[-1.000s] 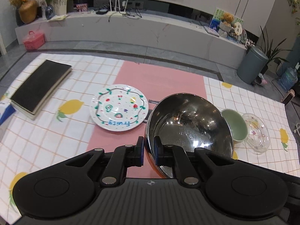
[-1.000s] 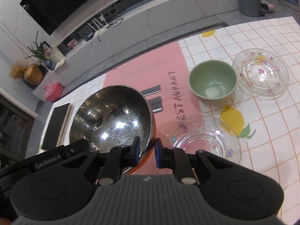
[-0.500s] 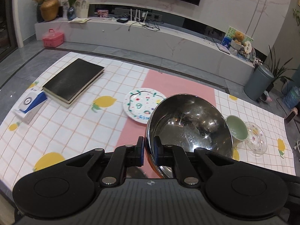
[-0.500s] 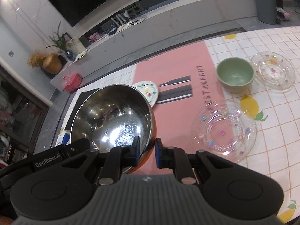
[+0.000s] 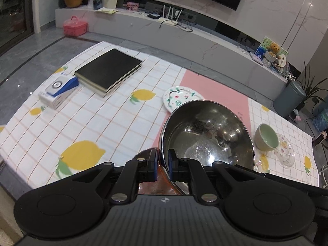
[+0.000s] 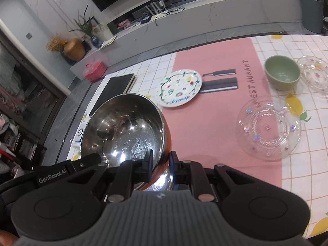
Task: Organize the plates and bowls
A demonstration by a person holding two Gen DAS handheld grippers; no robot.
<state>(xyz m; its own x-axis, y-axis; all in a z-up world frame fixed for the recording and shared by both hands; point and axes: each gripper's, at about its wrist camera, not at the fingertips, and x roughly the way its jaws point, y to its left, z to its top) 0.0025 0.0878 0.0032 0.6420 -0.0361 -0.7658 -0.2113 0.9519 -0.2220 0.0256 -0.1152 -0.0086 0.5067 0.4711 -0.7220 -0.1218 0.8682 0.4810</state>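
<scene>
A large steel bowl (image 5: pixel 207 135) with an orange outside is held in the air above the table by both grippers. My left gripper (image 5: pixel 163 165) is shut on its near left rim. My right gripper (image 6: pixel 160 165) is shut on its near right rim (image 6: pixel 166 141). On the table lie a white painted plate (image 6: pixel 179 91), a green bowl (image 6: pixel 282 74), a large clear glass plate (image 6: pixel 268 131) and a smaller glass plate (image 6: pixel 315 74). The painted plate (image 5: pixel 180 98) and green bowl (image 5: pixel 266 137) also show in the left wrist view.
A black book (image 5: pixel 108 69) and a blue-and-white box (image 5: pixel 59 89) lie on the table's left part. A pink mat (image 6: pixel 217 114) with printed cutlery runs down the middle. The table's near edge is below the grippers.
Both grippers have lifted the steel bowl higher and pulled it back and to the left. The table and dishes now look farther away. The grip has not changed.
</scene>
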